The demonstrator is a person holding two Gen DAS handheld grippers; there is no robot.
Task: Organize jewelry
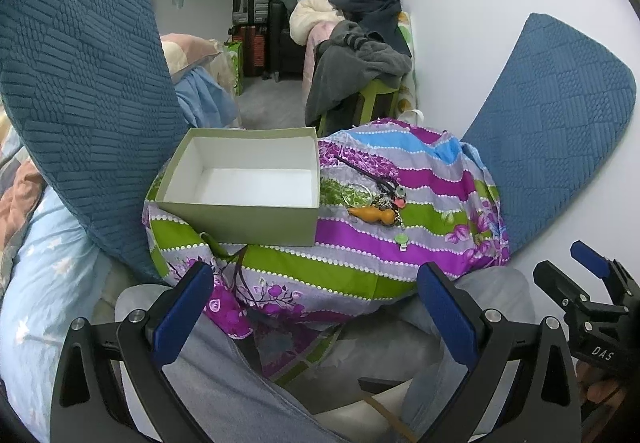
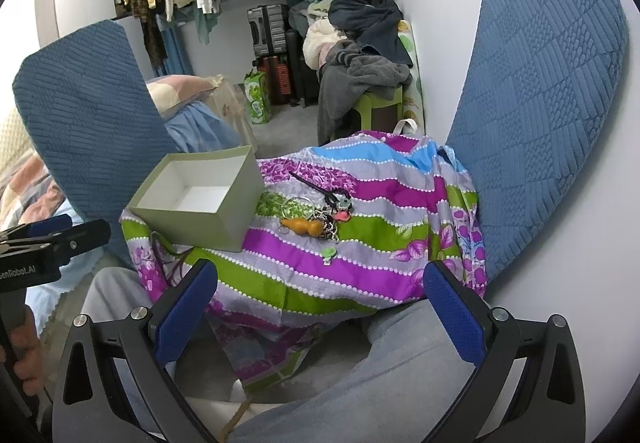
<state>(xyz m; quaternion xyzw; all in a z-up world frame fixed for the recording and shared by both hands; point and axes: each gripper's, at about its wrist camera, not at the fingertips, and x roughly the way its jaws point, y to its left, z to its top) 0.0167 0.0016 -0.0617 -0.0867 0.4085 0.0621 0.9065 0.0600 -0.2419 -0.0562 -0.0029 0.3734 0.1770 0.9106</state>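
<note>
Left wrist view, box (image 1: 248, 183): open, bare white inside, sitting on a striped floral cloth (image 1: 420, 239) over a soft mound; likely set there to receive the jewelry.
Left wrist view, jewelry (image 1: 378, 203): small tangled heap with an orange gourd charm, rings and dark cords, just beside the box's right wall, on the cloth.
Left wrist view, left tongs (image 1: 316, 311): spread wide, grasping nothing, low over grey-trousered legs; jewelry ahead, slightly right, well apart.
Left wrist view, right tongs (image 1: 576, 271): at the lower right edge; spread or clenched cannot be told here.
Right wrist view, right tongs (image 2: 320, 315): released wide, nothing between the pads; heap nearly straight ahead, box ahead left.
Right wrist view, clip (image 2: 329, 255): pale green, lying apart, nearest the tongs.
</note>
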